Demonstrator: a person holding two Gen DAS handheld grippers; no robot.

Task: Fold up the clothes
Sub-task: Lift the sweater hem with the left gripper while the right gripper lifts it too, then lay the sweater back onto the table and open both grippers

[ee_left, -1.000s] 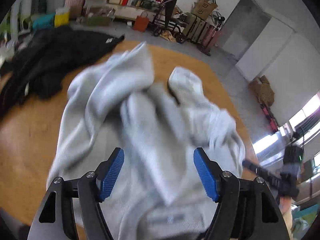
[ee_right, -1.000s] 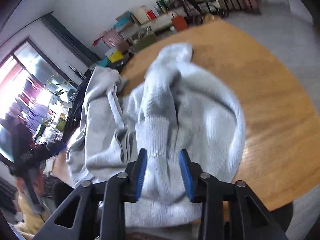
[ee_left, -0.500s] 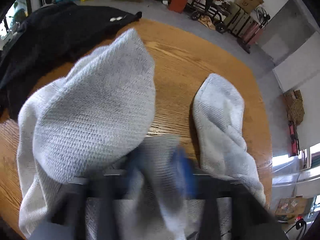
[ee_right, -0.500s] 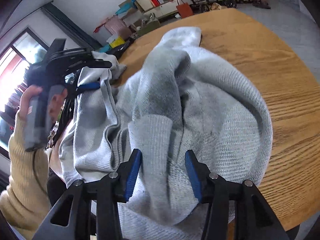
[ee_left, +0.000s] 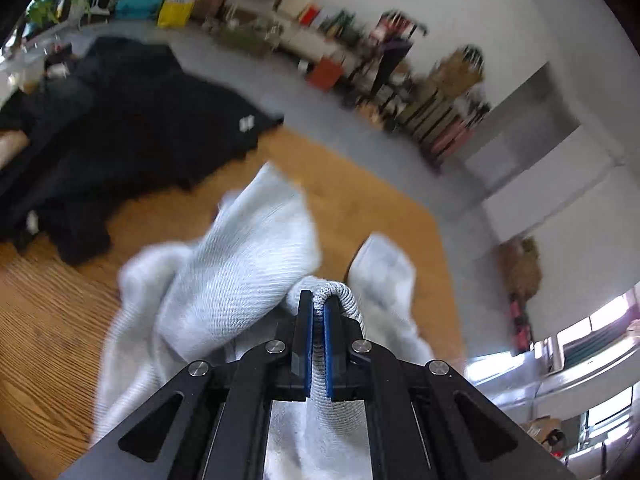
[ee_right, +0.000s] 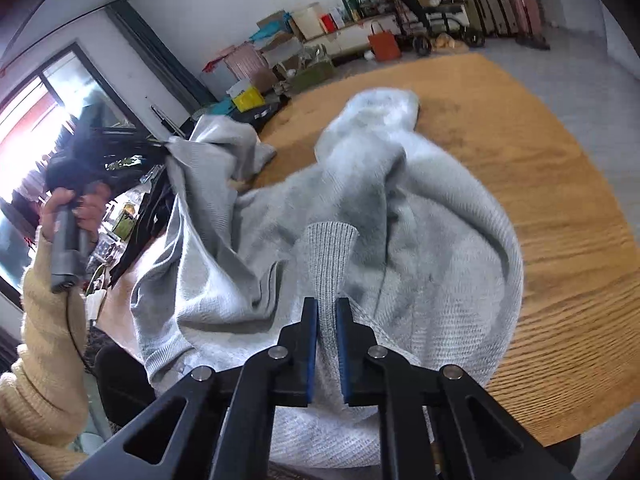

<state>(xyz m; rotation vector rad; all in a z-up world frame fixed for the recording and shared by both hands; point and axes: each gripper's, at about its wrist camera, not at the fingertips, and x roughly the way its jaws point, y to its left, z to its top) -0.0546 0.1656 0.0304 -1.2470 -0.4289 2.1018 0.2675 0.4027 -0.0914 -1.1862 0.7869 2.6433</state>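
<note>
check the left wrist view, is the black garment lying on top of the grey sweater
No, the black garment lies apart from the grey sweater, with bare table between them.

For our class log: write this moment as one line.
task: fold clothes | left claw: shut on sweater | right claw: closing on sweater hem | table: black garment aside

— How many garments were on the tabletop (ee_right: 560, 208)?
— Two: one grey sweater (ee_right: 420, 240) at centre, one black garment (ee_left: 120, 140) at upper left.
— And grippers?
— Two, left gripper (ee_left: 316, 312) and right gripper (ee_right: 327, 316).
</note>
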